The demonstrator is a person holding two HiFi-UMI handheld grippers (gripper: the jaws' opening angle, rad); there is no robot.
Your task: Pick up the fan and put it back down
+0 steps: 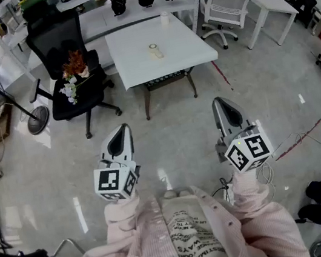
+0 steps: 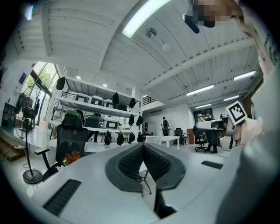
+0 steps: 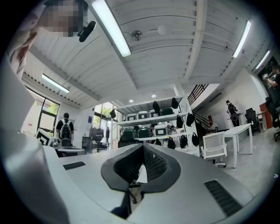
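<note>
Both grippers idle, held about level over bare floor in front of the person. Left gripper (image 1: 122, 129) has its jaws pressed together with nothing between them, and so does the right gripper (image 1: 220, 103). The fan (image 1: 37, 120) stands on the floor far left, just beside the black office chair (image 1: 63, 46), well apart from both grippers. The white table (image 1: 180, 50) is straight ahead.

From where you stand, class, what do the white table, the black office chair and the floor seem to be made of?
White table: matt white board top, probably laminate, evenly flat; thin dark legs, likely metal.
Black office chair: seat looks padded fabric, frame likely plastic.
Floor: glossy pale grey, mirrors the lights; polished tile or coating, unclear which.
</note>
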